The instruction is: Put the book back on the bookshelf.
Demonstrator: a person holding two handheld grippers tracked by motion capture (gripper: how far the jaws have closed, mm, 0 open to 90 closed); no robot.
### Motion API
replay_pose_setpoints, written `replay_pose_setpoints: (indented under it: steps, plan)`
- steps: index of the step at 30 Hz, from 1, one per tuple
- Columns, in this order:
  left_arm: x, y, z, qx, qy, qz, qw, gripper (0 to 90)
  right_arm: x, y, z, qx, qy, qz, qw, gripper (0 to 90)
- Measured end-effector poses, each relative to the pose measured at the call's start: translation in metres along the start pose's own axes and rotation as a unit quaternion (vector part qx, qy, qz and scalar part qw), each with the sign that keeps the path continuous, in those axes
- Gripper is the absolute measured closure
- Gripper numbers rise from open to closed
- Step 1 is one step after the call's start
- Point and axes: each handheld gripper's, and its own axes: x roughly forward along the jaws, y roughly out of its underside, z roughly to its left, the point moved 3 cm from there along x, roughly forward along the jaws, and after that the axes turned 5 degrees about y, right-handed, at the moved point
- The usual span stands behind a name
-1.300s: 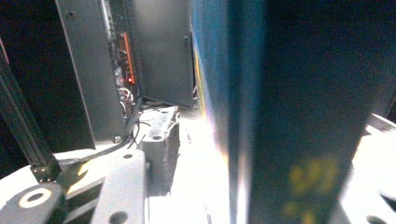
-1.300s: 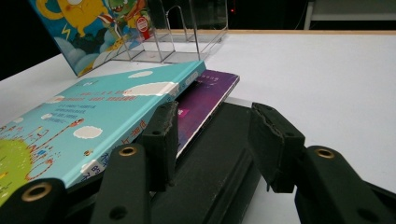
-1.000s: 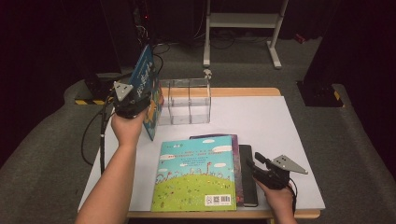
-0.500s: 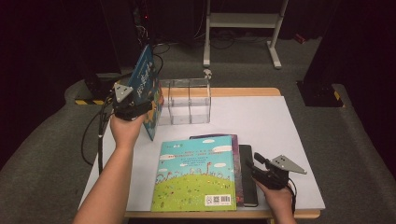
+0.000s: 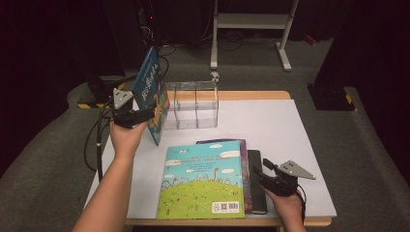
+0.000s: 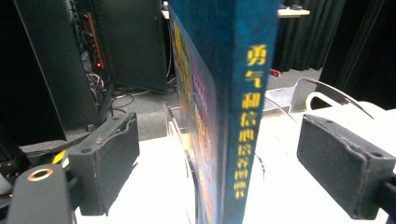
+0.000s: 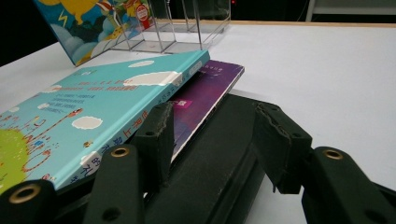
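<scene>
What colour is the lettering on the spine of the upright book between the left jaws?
Yellow lettering on a dark blue spine, clearest in the left gripper view.

The blue book (image 6: 243, 93) standing up has yellow Chinese words down its spine: 勇气和信心培养图画. The flat green and blue book (image 5: 203, 181) has a small barcode and square code, too small to read

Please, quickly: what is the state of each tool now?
Left tool: open, just widened; blue book between its jaws, untouched.
Right tool: open, around the black book.
</scene>
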Motion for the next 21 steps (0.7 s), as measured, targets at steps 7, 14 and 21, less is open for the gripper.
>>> replay_pose_setpoints:
  steps: [7,14,21]
  plan:
    - [-0.009,0.006,0.001,0.003,0.005,0.016,0.9998,11.1,0.001,0.0,0.0,-0.007,0.004,0.006,0.9999,45.6]
    - [-0.021,0.013,0.006,-0.007,0.005,0.024,0.9997,10.9,0.002,0.0,0.002,-0.011,0.006,0.01,0.9999,44.6]
    - [-0.038,0.025,0.008,-0.014,0.016,0.034,0.9992,10.9,0.002,0.001,0.002,-0.013,0.006,0.014,0.9998,44.1]
